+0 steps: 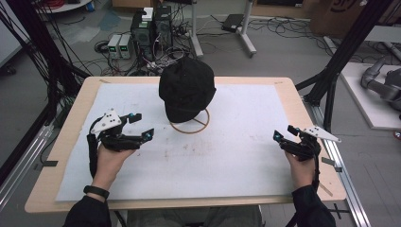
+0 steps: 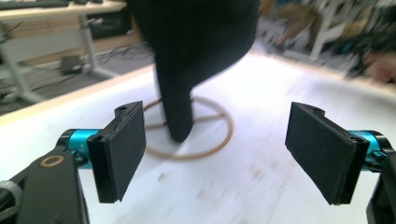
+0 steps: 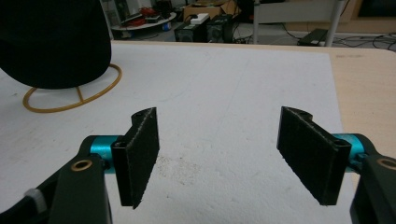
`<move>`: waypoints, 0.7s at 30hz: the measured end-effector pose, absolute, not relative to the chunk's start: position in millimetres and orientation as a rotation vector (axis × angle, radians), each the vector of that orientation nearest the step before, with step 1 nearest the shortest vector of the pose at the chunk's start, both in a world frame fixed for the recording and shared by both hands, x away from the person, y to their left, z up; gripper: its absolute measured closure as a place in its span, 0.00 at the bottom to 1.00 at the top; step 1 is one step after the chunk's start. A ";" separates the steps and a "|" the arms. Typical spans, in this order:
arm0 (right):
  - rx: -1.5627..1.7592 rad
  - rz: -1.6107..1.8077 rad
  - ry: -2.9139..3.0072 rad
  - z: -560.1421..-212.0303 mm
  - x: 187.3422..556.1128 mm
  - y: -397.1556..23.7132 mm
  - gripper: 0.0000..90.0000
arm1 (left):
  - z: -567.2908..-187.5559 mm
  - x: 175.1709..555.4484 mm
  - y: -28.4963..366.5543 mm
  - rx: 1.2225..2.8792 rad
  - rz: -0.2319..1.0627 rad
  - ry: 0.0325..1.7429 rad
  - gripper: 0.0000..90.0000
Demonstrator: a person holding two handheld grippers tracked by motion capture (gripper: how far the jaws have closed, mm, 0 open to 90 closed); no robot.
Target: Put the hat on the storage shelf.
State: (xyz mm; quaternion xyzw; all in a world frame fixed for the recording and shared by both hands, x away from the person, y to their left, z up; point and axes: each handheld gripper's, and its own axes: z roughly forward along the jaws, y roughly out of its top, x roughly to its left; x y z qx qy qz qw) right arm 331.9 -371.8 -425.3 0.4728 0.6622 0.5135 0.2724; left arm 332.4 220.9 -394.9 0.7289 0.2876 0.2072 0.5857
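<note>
Right now my left gripper (image 1: 141,126) hovers over the white mat (image 1: 227,161), fingers spread apart and empty, pointing toward the black cap (image 1: 186,88). That cap sits on a gold wire stand (image 1: 190,126) near the table's (image 1: 66,137) far middle. Well apart to the right, my right gripper (image 1: 283,133) is also spread wide, holding nothing.

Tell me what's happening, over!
Left gripper open, empty. Right gripper open, empty. Black cap on its ring stand, untouched. Nothing in the way.
</note>
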 end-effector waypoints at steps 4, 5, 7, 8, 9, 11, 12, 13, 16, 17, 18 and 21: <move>1.272 1.378 1.787 -425.8 331.4 -371.7 0.33 | -406.8 334.5 229.4 1.717 0.509 0.684 0.22; 1.270 1.378 1.789 -425.9 331.4 -371.9 0.33 | -409.4 335.6 231.9 1.716 0.505 0.687 0.22; 1.272 1.378 1.793 -425.6 330.7 -371.5 0.33 | -413.8 337.7 234.9 1.713 0.500 0.712 0.21; 1.271 1.379 1.794 -425.6 330.6 -371.5 0.33 | -415.7 338.9 236.3 1.715 0.495 0.718 0.21; 1.269 1.378 1.798 -425.6 330.0 -371.1 0.33 | -417.7 340.4 237.4 1.712 0.485 0.726 0.21; 1.265 1.377 1.804 -425.8 330.1 -371.0 0.33 | -421.1 342.6 238.3 1.723 0.467 0.741 0.21; 1.265 1.377 1.804 -425.8 330.1 -371.0 0.33 | -422.4 343.4 238.8 1.734 0.463 0.742 0.21; 1.266 1.378 1.807 -426.0 330.1 -370.9 0.33 | -423.6 344.0 238.9 1.734 0.455 0.741 0.21; 1.265 1.378 1.811 -426.4 331.1 -370.5 0.33 | -424.6 344.0 238.5 1.740 0.445 0.750 0.20; 1.263 1.377 1.812 -426.6 331.5 -370.2 0.33 | -424.4 343.6 238.5 1.741 0.445 0.749 0.20; 1.269 1.377 1.815 -426.5 331.5 -369.7 0.33 | -424.2 342.7 238.5 1.737 0.448 0.754 0.20; 1.262 1.375 1.818 -426.2 332.6 -367.7 0.33 | -423.6 340.3 239.8 1.727 0.459 0.754 0.20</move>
